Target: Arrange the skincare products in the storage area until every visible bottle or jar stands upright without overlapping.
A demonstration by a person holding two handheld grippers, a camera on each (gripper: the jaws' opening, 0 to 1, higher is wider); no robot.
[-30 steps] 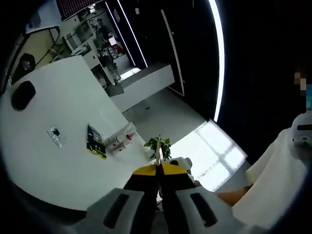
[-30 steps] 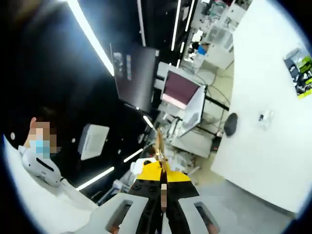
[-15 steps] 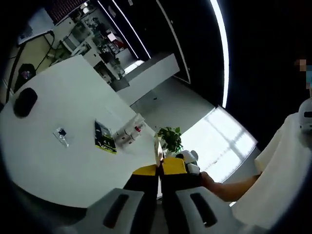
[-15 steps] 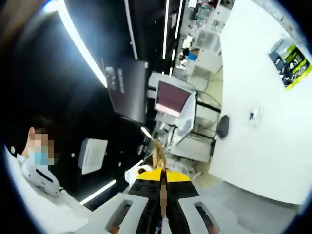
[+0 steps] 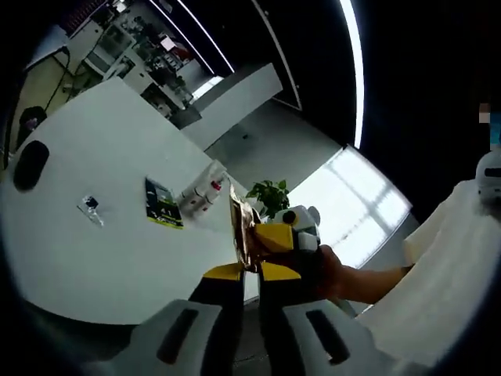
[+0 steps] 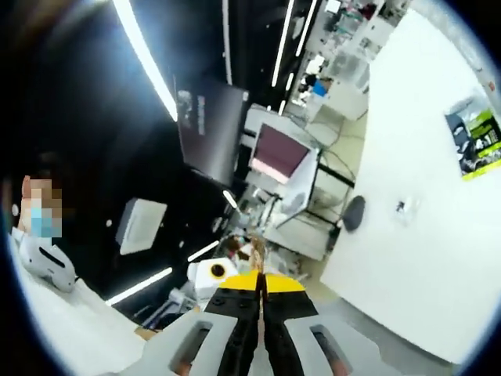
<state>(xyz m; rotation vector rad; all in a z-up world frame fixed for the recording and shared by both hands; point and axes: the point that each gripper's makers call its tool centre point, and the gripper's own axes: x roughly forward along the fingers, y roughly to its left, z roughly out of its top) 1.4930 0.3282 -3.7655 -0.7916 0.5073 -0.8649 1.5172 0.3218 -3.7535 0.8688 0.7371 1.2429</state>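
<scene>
Left gripper view: the left gripper is seen with jaws pressed together, the right gripper just beyond it. Skincare bottles lie on the white table beside a green-black leaflet (well away). The right gripper is likewise closed.

The table is plain white. On it lie a black-and-lime-green leaflet, pale bottles with one red cap, and a black oval pad near its edge.
</scene>
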